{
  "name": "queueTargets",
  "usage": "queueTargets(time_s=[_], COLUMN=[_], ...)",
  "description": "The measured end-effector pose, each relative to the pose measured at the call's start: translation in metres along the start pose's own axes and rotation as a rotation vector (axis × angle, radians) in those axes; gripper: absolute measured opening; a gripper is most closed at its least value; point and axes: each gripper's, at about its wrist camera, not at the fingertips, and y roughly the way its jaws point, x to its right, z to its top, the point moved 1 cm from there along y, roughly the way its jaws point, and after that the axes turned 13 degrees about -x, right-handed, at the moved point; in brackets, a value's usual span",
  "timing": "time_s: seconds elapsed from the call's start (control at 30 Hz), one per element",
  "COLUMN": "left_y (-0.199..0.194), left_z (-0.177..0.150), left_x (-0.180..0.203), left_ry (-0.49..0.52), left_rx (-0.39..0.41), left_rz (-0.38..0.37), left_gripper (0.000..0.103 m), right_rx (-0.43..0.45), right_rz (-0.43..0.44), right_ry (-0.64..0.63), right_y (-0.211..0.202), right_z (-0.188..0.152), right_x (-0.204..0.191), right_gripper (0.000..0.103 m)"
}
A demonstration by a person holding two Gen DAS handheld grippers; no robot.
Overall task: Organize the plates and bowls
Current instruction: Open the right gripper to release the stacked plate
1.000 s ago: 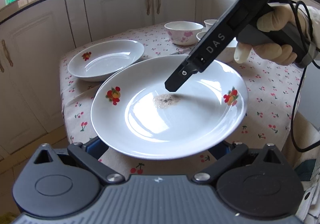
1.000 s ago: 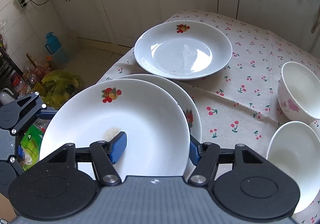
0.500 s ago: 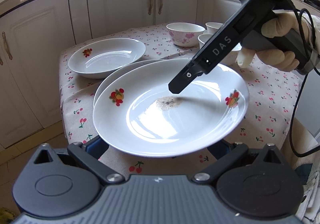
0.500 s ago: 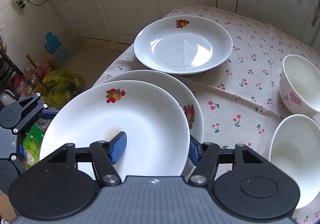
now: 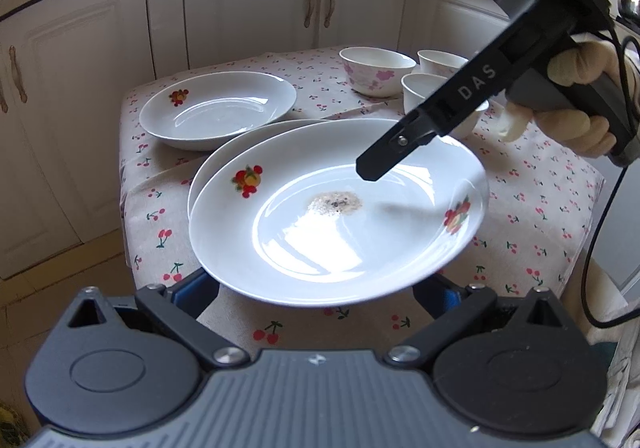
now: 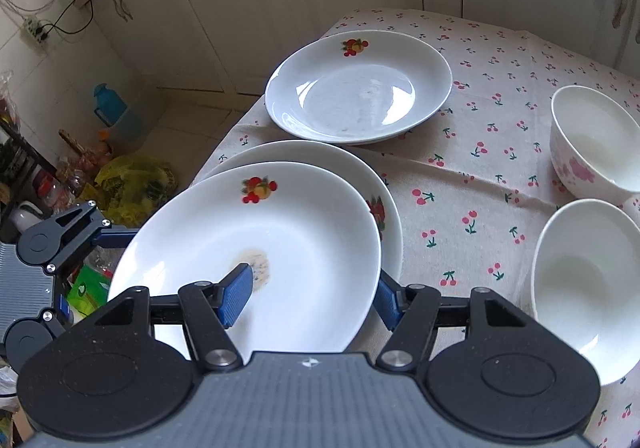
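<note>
A white plate with fruit prints and a brown smudge [image 5: 340, 224] [image 6: 256, 248] hangs just above a second plate [image 5: 240, 144] [image 6: 352, 168] on the table. My right gripper [image 6: 312, 292] grips its rim, one blue pad [image 6: 236, 296] over the inside and the other under it. My left gripper [image 5: 320, 288] is open, its jaws spread wide under the plate's near edge. A third plate [image 5: 218, 108] [image 6: 360, 84] lies farther back. Three bowls stand to the right: a pink-flowered one [image 5: 376, 70] [image 6: 596, 140] and two plain white [image 5: 424, 88] [image 6: 580, 280].
The table has a cherry-print cloth [image 5: 532, 208] [image 6: 472, 168]. White cabinets [image 5: 248, 8] stand close behind. The table's left edge drops to the floor, where bags and bottles [image 6: 120, 176] lie.
The held plate has shifted back toward me and a little right, uncovering more of the plate under it. Both grippers keep their hold and spread.
</note>
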Motion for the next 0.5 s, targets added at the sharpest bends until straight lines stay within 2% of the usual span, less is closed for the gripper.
queueTargets(time_s=[0.27,0.5], left_y=[0.001,0.0], left_z=[-0.001,0.001], left_x=[-0.001,0.003], left_ry=[-0.025,-0.024], left_rx=[-0.001,0.007], left_rz=[-0.011,0.009], left_gripper=[0.102,0.103], right_rx=[0.008,0.007], right_rz=[-0.001,-0.02], right_ry=[0.011,0.008], right_y=[-0.006,-0.009], right_z=[-0.005,-0.011], right_x=[0.0,-0.005], right_gripper=[0.071,0.073])
